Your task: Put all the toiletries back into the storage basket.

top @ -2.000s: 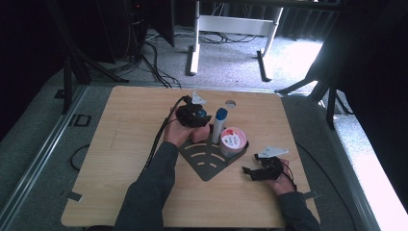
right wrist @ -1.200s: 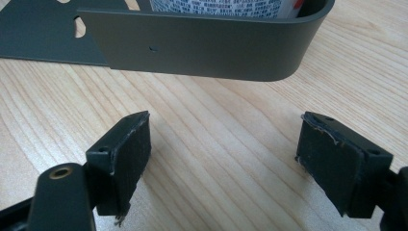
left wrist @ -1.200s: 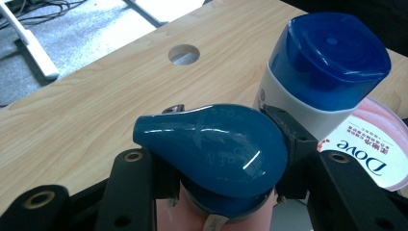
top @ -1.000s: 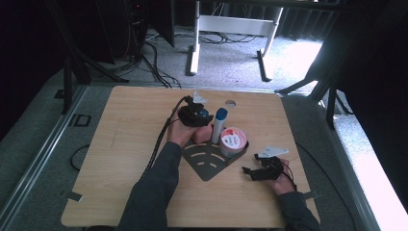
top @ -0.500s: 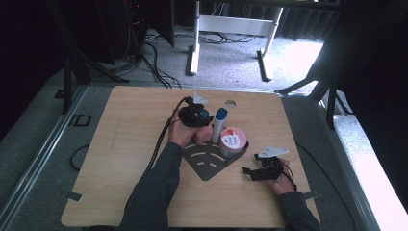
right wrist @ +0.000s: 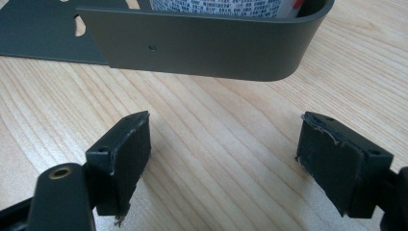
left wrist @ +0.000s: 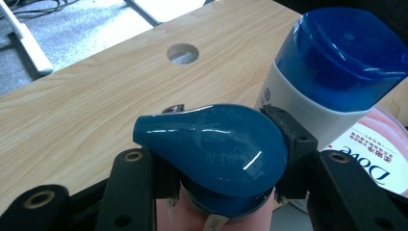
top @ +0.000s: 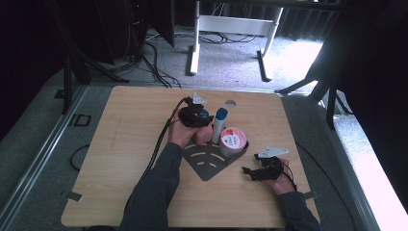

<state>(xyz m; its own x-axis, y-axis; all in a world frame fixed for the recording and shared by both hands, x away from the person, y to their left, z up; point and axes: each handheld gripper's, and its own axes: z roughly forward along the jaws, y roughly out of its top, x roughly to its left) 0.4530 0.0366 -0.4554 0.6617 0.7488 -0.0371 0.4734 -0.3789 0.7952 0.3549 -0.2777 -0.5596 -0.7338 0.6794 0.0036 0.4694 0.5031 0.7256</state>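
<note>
Left gripper (left wrist: 216, 159): jaws clamped on the glossy dark-blue teardrop-shaped plastic cap (left wrist: 211, 144) of a pink-bodied bottle (left wrist: 211, 219), one pad on each side of the cap. Landmark: the dark grey fan-shaped slotted metal rack (top: 208, 161) at mid-table. The bottle stands at the rack's far-left edge; whether its base is down in the rack or just above it cannot be told, since the hand hides it. Just beside it, to the right, a white bottle with a blue flip-top cap (left wrist: 332, 72) stands upright in the rack, and next to that a pink round tub with a white printed lid (top: 232, 140) sits against the rack's curved wall (right wrist: 202, 43).

Right gripper (right wrist: 240, 163): jaws wide apart, empty, low over the light wooden tabletop (top: 130, 125), near the rack's right side, facing its wall.

Step in hand, as judged: seating the blue-capped bottle in the rack beside the other two. Next move calls for confirming the base is down, then spreading the left jaws and lifting straight up to avoid tipping the neighbour.
</note>
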